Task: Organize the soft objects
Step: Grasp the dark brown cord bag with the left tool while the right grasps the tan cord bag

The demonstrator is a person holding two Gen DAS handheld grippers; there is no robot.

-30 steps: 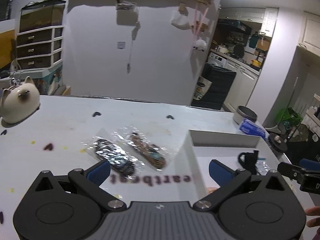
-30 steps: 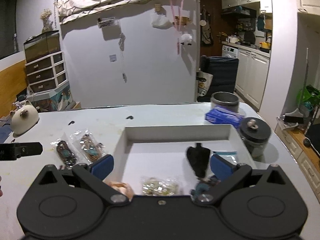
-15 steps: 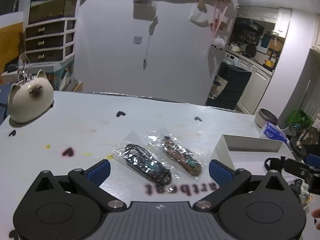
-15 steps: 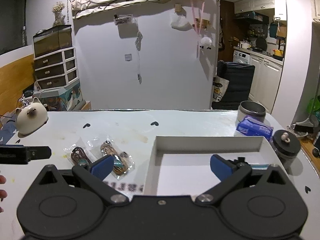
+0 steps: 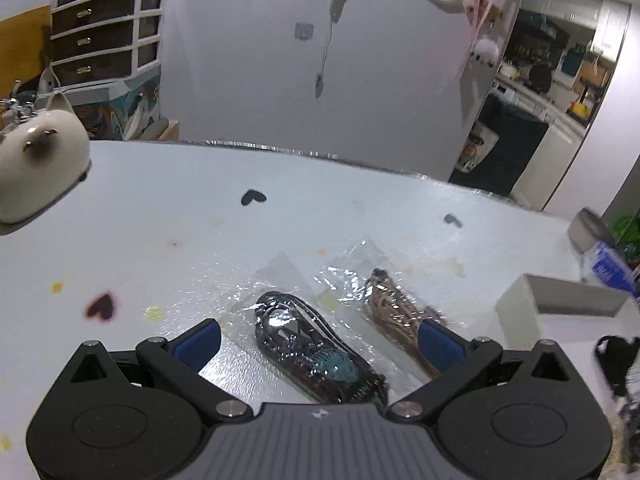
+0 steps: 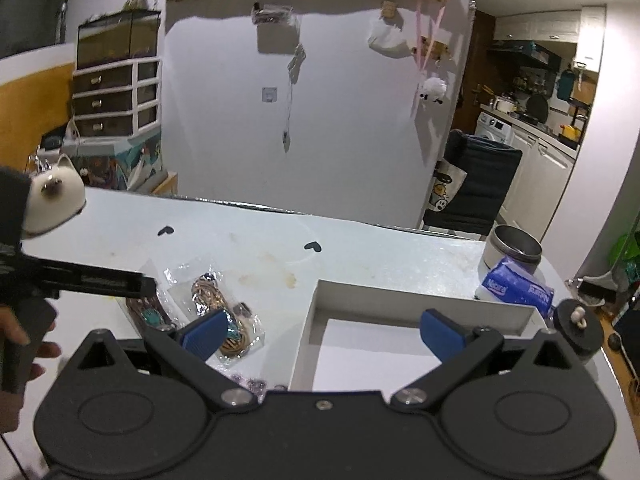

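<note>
A clear packet holding a dark bracelet (image 5: 308,340) lies on the white table (image 5: 280,216), right between the open fingers of my left gripper (image 5: 320,344). Just to its right lies a second clear packet with a brown woven bracelet (image 5: 396,312). In the right wrist view the left gripper (image 6: 136,284) reaches in from the left over the dark packet (image 6: 148,314), with the brown packet (image 6: 216,308) beside it. My right gripper (image 6: 323,336) hangs open and holds nothing, above the left wall of the white box (image 6: 420,304). The box's contents are hidden.
A cream cat figurine (image 5: 36,152) sits at the table's far left. Beyond the box stand a metal tin (image 6: 514,248), a blue tissue pack (image 6: 518,288) and a black-lidded jar (image 6: 580,328). A hand (image 6: 24,344) holds the left gripper. Heart stickers dot the table.
My left gripper has swung left and closed in on the packets; the dark one now lies between its fingers. My right gripper has drawn back and left from the box.
</note>
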